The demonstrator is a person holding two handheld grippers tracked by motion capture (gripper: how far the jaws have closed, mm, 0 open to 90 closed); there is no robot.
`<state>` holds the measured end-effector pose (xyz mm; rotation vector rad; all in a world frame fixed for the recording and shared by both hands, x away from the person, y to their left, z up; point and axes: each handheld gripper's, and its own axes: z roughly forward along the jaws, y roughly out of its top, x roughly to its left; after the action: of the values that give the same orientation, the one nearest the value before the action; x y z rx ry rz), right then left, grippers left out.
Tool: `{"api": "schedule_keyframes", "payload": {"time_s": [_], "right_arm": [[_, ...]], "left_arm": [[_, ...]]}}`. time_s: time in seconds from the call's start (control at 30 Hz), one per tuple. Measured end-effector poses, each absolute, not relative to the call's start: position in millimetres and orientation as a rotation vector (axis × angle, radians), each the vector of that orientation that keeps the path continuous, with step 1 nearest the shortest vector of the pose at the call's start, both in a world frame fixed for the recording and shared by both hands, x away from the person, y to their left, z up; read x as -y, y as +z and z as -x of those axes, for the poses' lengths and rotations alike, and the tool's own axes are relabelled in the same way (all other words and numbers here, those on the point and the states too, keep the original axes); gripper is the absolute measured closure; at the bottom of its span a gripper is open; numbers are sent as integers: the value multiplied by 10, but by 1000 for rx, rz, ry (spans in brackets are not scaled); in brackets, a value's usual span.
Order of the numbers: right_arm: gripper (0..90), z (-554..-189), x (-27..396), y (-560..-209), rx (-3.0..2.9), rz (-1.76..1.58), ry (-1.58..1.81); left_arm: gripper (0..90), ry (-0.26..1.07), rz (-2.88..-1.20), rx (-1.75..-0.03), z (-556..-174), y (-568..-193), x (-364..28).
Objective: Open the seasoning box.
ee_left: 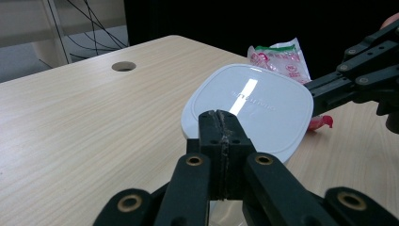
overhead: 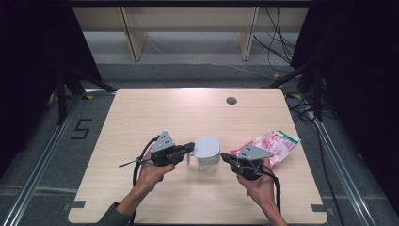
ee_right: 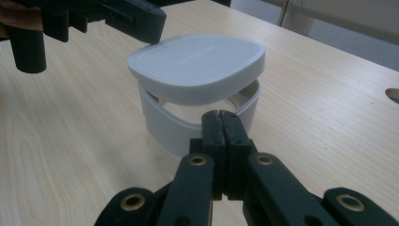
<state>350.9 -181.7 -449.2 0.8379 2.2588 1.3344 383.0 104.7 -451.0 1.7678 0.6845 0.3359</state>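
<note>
A white lidded container stands at the middle of the wooden table. Its lid lies askew on the body, with a gap open on the side facing my right gripper. My left gripper is shut, its tips against the lid's left rim; whether it pinches anything I cannot tell. My right gripper is shut and empty, just short of the container's right side.
A pink and white snack bag lies to the right of the container, near the table's right edge. A round cable hole sits at the table's far side. Shelving and cables stand beyond the table.
</note>
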Motion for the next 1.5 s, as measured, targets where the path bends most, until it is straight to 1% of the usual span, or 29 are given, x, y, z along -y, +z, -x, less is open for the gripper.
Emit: {"api": "schedule_keyframes", "payload": {"time_s": [0.43, 0.6, 0.7, 0.8, 0.97, 1.13, 1.3, 1.5], "right_arm": [[900, -3523, 1743, -4434, -2262, -799, 1328], [900, -3550, 1705, -4415, -2253, -761, 1344], [900, -3552, 1675, -4397, -2267, -762, 1347], [900, -3548, 1642, -4358, -2261, -755, 1360], [900, -3570, 1578, -4317, -2225, -725, 1373], [900, -3582, 1543, -4276, -2243, -704, 1381], [900, -3592, 1484, -4248, -2236, -691, 1392], [900, -3600, 1390, -4212, -2225, -661, 1403]], "left_arm": [[889, 338, -1769, -687, -3825, -4514, -1050], [868, 336, -1762, -690, -3831, -4512, -1072], [833, 347, -1753, -688, -3795, -4468, -1124], [773, 362, -1777, -674, -3759, -4436, -1196], [648, 345, -1797, -675, -3684, -4494, -1276], [570, 346, -1823, -687, -3616, -4562, -1357], [510, 352, -1849, -697, -3565, -4630, -1421], [475, 345, -1854, -724, -3497, -4728, -1481]]}}
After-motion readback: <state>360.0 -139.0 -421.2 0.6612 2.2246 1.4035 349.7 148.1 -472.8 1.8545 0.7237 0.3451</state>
